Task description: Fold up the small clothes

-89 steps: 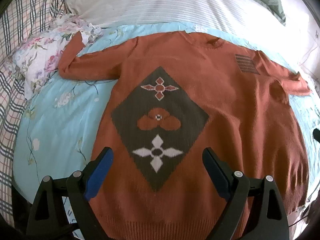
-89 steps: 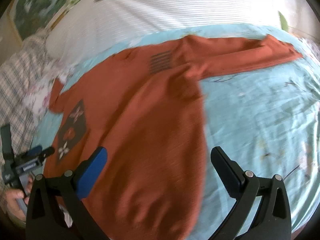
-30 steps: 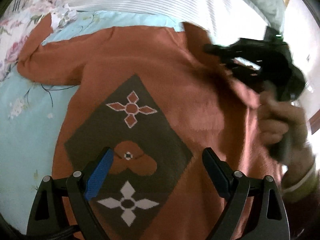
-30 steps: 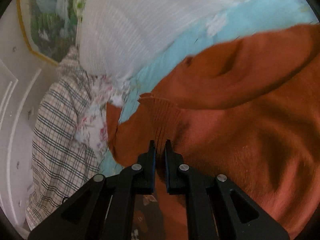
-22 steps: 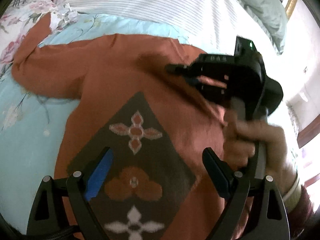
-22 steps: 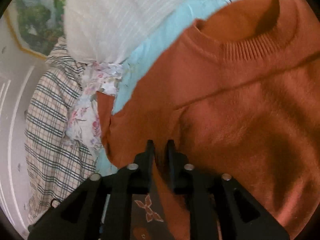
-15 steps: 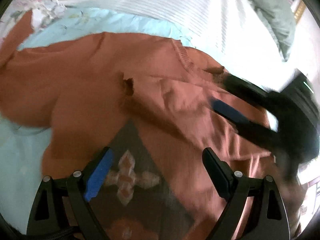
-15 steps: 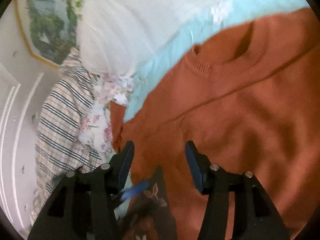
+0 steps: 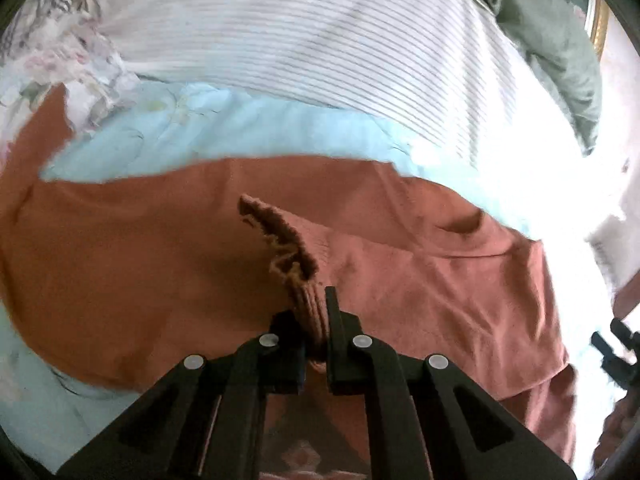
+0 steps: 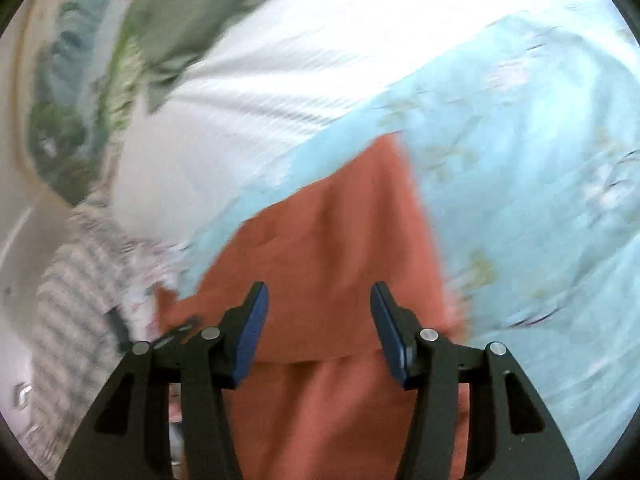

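The orange sweater (image 9: 140,264) is spread over the light-blue floral bedspread (image 9: 248,128), its upper edge running across the bed below the white striped pillow (image 9: 312,36); one sleeve is stretched toward the left edge of the bed, where a crumpled floral cloth (image 9: 76,64) lies against it. The left gripper (image 9: 316,320) is clamped on the ribbed cuff (image 9: 288,248) of the other sleeve — the knit is pinched between the two black fingers and the frayed cuff end stands up above them, over the sweater's chest; the sleeve itself is laid folded across the body, and part of the dark diamond pattern (image 9: 304,456) is seen under the gripper. In the right wrist view, which is blurred, the right gripper (image 10: 318,320) is held with its blue-padded fingers (image 10: 252,328) spread apart and nothing between them, above a folded part of the sweater near the right side of the bed; a green pillow (image 10: 176,12) is seen at the head of the bed, and a plaid cloth (image 10: 68,280) at the left edge.
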`<state>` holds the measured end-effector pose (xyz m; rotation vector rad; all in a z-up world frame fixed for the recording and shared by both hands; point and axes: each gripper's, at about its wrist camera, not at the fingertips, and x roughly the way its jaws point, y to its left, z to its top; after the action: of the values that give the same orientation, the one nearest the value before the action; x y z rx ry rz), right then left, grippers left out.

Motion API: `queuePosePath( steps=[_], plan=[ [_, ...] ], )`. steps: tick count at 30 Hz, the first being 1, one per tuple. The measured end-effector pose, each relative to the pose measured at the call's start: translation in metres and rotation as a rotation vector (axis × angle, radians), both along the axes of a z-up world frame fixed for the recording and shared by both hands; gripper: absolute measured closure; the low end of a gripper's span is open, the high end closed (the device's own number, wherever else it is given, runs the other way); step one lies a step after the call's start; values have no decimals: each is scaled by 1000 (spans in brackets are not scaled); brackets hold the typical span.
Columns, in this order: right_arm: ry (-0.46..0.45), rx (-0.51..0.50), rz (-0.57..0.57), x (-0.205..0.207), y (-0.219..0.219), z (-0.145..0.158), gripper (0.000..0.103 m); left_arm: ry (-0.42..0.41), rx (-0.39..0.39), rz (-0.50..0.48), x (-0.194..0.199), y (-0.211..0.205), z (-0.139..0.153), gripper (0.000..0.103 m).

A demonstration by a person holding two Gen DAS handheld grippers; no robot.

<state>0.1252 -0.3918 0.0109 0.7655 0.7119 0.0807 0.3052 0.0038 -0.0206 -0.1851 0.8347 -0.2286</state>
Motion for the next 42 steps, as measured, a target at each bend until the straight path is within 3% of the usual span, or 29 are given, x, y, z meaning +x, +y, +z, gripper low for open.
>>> queuePosePath(
  steps=[4,10,11,13,15,18,22,24,26,28,30,33,36,38,40,42],
  plan=[
    [98,-17,-12,32,-23,-25,48,6,34,-16,0,-1,-8,97],
    [213,-90,34,89,-19,-54,50,40,29,-1,-3,3,-21,97],
    [229,-102,42,95,-19,-60,54,48,33,0,-2,3,-23,97],
    [238,-106,68,103,-17,-64,94,55,34,3,-1,3,-24,97],
    [199,-99,58,98,-19,-55,94,50,31,-2,-1,1,-22,97],
    [169,-180,12,87,-23,-41,94,43,30,-24,0,-8,-20,97],
    [288,-275,9,98,-15,-57,88,55,71,-17,3,-14,-29,96],
    [257,-349,-45,89,-5,-41,84,58,56,-14,1,-8,-30,92],
    [156,-331,-7,78,13,-25,82,55,49,-3,-1,-2,-28,87],
    [114,-271,86,76,33,-26,59,58,41,12,-2,5,-27,86],
    [168,-270,149,83,49,-41,55,61,34,33,-6,15,-26,85],
    [229,-263,124,83,49,-61,55,44,57,97,-16,41,-17,84],
    [175,-187,129,73,53,-48,55,23,72,193,-19,83,-3,68],
    [132,-162,165,65,72,-37,53,17,95,283,-14,111,6,43],
    [104,-149,215,54,87,-31,45,-7,123,356,-7,134,15,38],
    [88,-113,263,44,103,-30,42,-13,185,443,6,156,22,26]
  ],
)
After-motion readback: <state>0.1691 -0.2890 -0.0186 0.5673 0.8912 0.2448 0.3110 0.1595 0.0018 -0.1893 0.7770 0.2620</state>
